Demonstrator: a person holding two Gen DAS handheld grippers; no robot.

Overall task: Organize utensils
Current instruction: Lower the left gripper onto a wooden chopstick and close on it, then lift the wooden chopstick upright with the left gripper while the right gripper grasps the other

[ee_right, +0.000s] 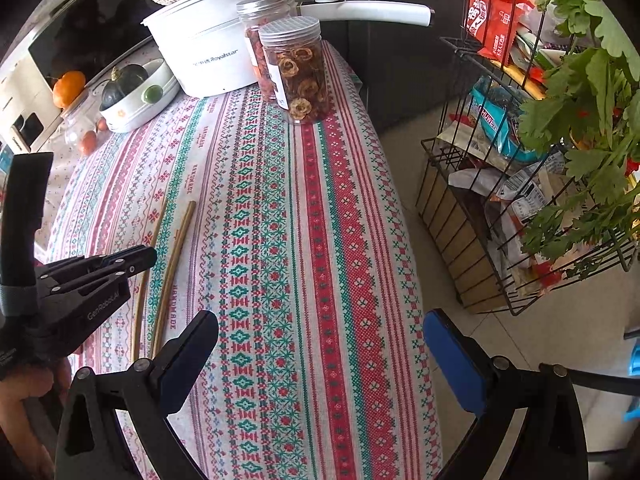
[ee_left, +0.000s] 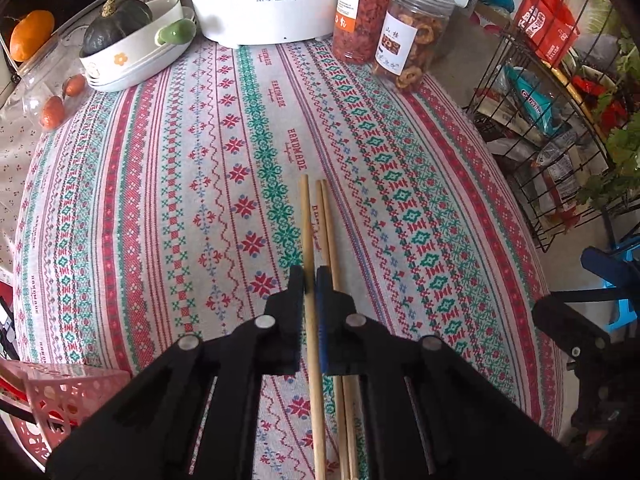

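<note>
Three wooden chopsticks lie lengthwise on the patterned tablecloth (ee_left: 160, 200). In the left wrist view my left gripper (ee_left: 310, 280) is shut on one chopstick (ee_left: 307, 232), which passes between its fingers; the other two chopsticks (ee_left: 326, 224) lie just right of it under the blue-padded finger. In the right wrist view my left gripper (ee_right: 136, 258) shows at the left beside two chopsticks (ee_right: 176, 256). My right gripper (ee_right: 320, 344) is open wide and empty, over the table's right edge. It also shows at the right edge of the left wrist view (ee_left: 568, 320).
A white Royalstar pot (ee_left: 264, 0), two jars of dried fruit (ee_left: 416, 40) and stacked white dishes with a squash (ee_left: 120, 40) stand at the back. A wire rack of snacks (ee_right: 500, 200) stands on the floor to the right. A pink perforated basket (ee_left: 60, 396) sits near left.
</note>
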